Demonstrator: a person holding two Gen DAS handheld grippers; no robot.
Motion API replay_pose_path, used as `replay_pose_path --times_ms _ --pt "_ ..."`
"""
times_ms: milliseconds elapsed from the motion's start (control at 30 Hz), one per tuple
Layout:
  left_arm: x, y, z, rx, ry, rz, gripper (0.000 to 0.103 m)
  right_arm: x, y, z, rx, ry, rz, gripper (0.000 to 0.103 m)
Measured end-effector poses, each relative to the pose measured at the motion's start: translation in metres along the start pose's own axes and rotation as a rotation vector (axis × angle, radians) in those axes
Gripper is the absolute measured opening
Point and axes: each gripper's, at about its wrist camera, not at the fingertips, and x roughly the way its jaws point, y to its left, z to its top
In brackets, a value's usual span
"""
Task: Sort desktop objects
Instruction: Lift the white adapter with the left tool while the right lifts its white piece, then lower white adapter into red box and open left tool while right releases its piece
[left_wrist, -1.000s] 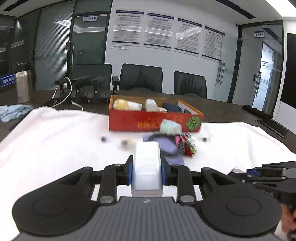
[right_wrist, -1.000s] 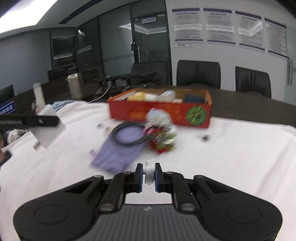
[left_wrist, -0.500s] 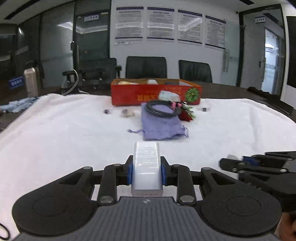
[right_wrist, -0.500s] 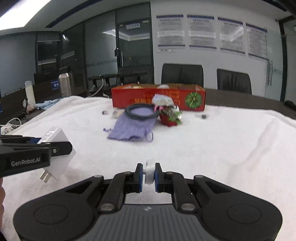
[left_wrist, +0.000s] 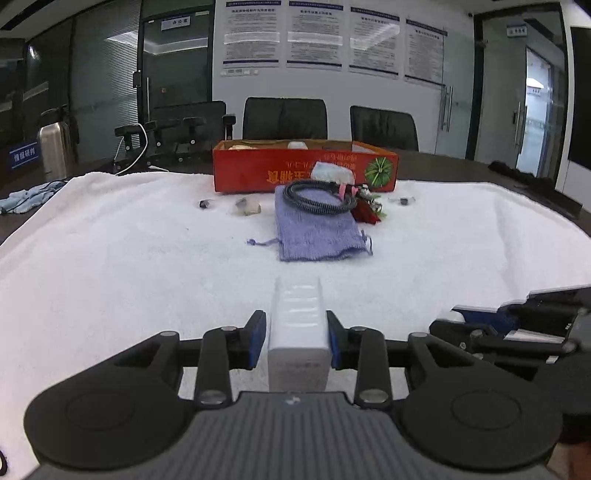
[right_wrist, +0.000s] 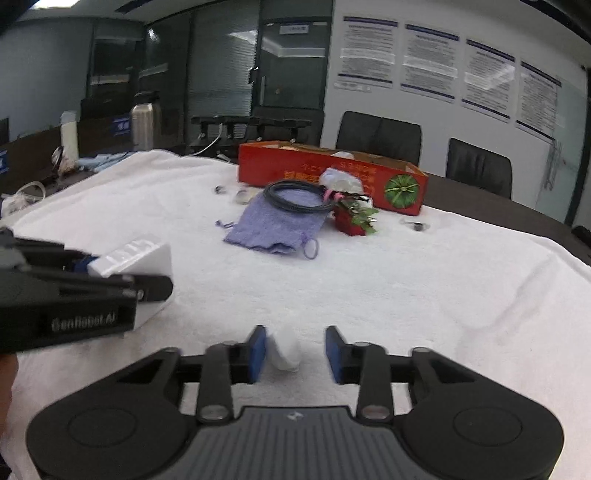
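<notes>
My left gripper (left_wrist: 296, 341) is shut on a white charger block (left_wrist: 298, 325), held low over the white towel (left_wrist: 110, 258); the block also shows in the right wrist view (right_wrist: 138, 266). My right gripper (right_wrist: 295, 349) is open, with a small white object (right_wrist: 286, 350) lying between its jaws, close to the left pad. Farther off lie a purple knit pouch (left_wrist: 317, 229), a coiled black cable (left_wrist: 317, 195) and a small red pot with a plant (right_wrist: 352, 219). A red cardboard box (left_wrist: 303, 170) holding several items stands behind them.
Small loose bits (left_wrist: 247, 206) lie on the towel left of the pouch and one (left_wrist: 404, 200) to its right. A steel flask (left_wrist: 53, 147) and blue cloth (left_wrist: 26, 195) sit at the far left. Black chairs (left_wrist: 284, 118) stand behind the table.
My right gripper has opened and let go of the small white object. Both grippers have pulled back from the box and sunk low toward the towel.
</notes>
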Motion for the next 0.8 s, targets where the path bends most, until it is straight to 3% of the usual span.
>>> replay_pose_path --times_ms 100,233,333,500,600,800 --pt "0.001 0.002 0.000 -0.016 -0.019 -0.018 0.028 0.002 0.006 0.001 -0.027 -0.002 -0.011 0.011" --pt "-0.005 0.013 0.011 -0.084 -0.040 -0.070 0.028 -0.011 -0.010 0.012 0.064 -0.051 0.059 0.011" --pt "-0.009 0.029 0.046 -0.114 -0.085 -0.100 0.028 -0.021 -0.028 0.031 0.089 -0.103 0.073 0.011" --pt "-0.001 0.042 0.126 -0.057 -0.222 -0.113 0.028 -0.016 -0.067 0.087 0.062 -0.164 0.080 0.011" --pt "0.028 0.048 0.180 -0.045 -0.250 -0.087 0.028 0.000 -0.092 0.131 0.067 -0.204 0.069 0.011" --pt "0.122 0.059 0.252 -0.093 -0.201 -0.013 0.028 0.065 -0.145 0.220 0.159 -0.184 0.112 0.011"
